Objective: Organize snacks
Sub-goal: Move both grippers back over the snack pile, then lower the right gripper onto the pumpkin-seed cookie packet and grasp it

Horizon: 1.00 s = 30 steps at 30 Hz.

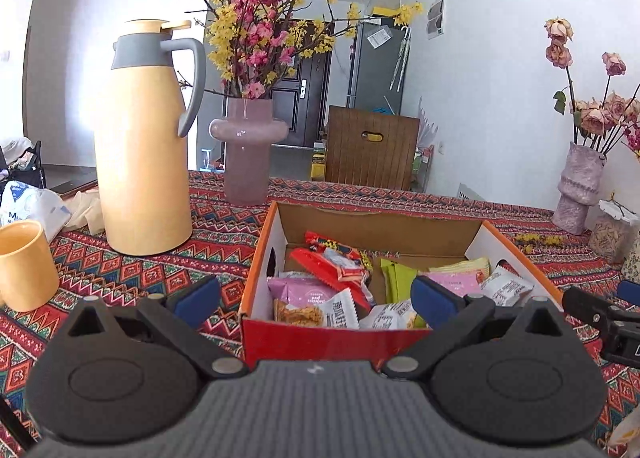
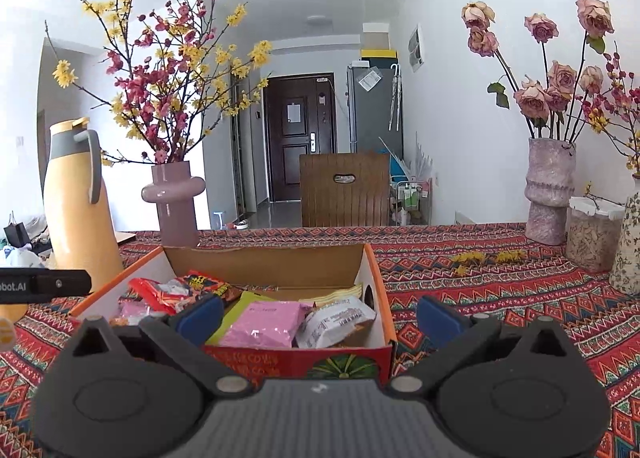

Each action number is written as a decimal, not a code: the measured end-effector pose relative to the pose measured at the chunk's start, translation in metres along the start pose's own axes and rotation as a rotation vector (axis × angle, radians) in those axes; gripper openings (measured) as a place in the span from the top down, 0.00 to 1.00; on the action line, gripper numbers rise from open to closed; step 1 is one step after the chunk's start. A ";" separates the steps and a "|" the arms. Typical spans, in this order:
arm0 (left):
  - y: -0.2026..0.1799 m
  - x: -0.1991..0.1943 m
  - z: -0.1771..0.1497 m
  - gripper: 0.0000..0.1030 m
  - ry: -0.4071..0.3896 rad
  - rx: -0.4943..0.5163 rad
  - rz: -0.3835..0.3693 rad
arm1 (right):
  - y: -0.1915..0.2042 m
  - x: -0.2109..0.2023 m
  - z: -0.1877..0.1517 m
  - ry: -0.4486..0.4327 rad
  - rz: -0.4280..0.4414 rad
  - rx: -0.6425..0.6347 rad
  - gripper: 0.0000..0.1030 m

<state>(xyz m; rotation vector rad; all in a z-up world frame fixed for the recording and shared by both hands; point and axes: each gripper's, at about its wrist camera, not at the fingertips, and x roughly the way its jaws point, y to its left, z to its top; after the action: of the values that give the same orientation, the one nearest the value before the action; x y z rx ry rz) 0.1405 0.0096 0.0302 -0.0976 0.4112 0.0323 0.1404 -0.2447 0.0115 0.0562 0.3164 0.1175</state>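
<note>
**Snack box straight ahead of both hand-held grippers, both released**

Counter [image 1: 224,226], patterned cloth, fills the lower half of both views. Snack box [image 1: 262,258] sits at centre frame, open top, long axis running left to right across the left wrist view.

Left hand-held gripper [image 1: 316,300]: jaws spread wide, empty, straddling the box's near left corner. Right hand-held gripper [image 2: 318,316]: also spread, empty, straddling the near right corner of the box.

Packets lie loose inside: pink packet [image 2: 266,322] and white packet [image 2: 340,324] just beyond the right fingers; red packet [image 1: 334,268] toward the left. Right looks nearer the pink one.
</note>
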 end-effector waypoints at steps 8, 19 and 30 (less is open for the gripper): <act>0.013 -0.001 -0.029 0.00 0.070 0.011 0.034 | -0.005 -0.011 -0.026 0.076 -0.012 -0.002 0.00; 0.021 0.018 -0.054 0.00 0.121 0.010 0.042 | -0.008 -0.015 -0.048 0.138 -0.022 0.004 0.00; 0.025 0.018 -0.057 0.00 0.117 -0.020 0.026 | -0.010 -0.011 -0.058 0.172 -0.017 0.018 0.00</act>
<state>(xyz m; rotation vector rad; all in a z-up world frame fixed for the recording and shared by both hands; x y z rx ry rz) 0.1330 0.0286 -0.0306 -0.1145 0.5291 0.0571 0.1133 -0.2535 -0.0407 0.0613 0.4900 0.1024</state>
